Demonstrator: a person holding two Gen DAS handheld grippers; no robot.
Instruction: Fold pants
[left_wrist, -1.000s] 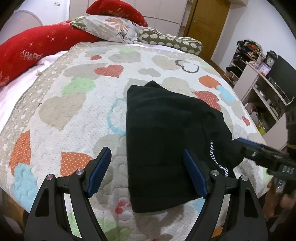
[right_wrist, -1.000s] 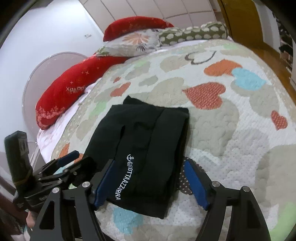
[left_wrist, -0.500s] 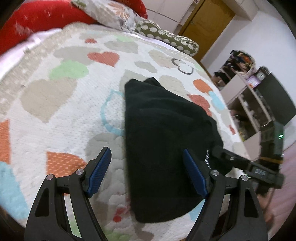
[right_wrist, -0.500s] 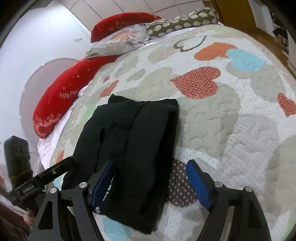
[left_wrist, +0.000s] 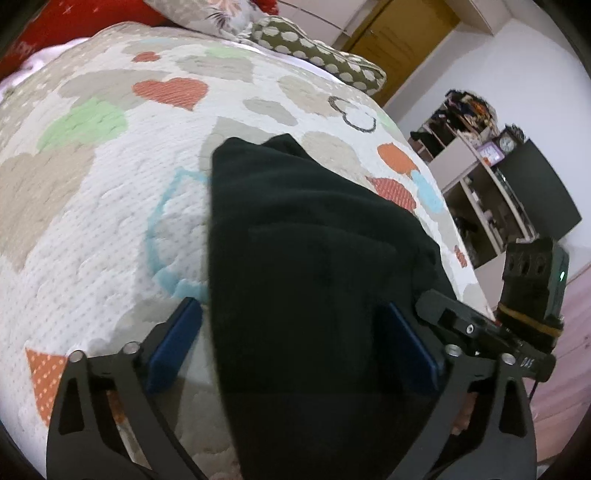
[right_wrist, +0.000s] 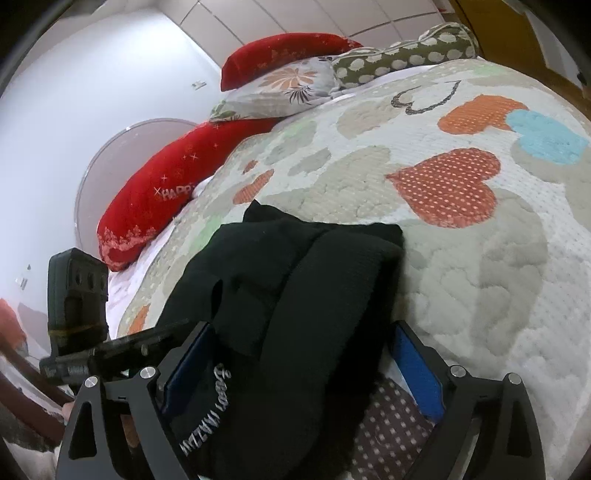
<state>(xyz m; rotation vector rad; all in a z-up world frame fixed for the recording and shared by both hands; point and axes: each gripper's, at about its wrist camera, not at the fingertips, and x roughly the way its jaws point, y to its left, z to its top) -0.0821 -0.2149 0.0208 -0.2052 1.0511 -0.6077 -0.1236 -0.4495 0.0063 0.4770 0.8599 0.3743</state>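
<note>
Black folded pants (left_wrist: 303, 266) lie on the heart-patterned quilt (left_wrist: 92, 192), with white lettering near their near end in the right wrist view (right_wrist: 295, 302). My left gripper (left_wrist: 291, 347) is open, its blue-padded jaws straddling the near left part of the pants. My right gripper (right_wrist: 299, 365) is open, its jaws straddling the near right part. Each gripper also shows in the other's view: the right one (left_wrist: 480, 328) at the pants' right edge, the left one (right_wrist: 122, 347) at their left edge.
Red pillows (right_wrist: 166, 184), a floral pillow (right_wrist: 280, 88) and a dotted bolster (right_wrist: 402, 55) lie at the bed's head. Shelves (left_wrist: 476, 173) and a dark screen (left_wrist: 535, 192) stand to the right of the bed. A wooden door (left_wrist: 399, 40) is beyond.
Both grippers have moved forward and down onto the near end of the pants, so the cloth now lies between each pair of open jaws. The pants lie as before.
</note>
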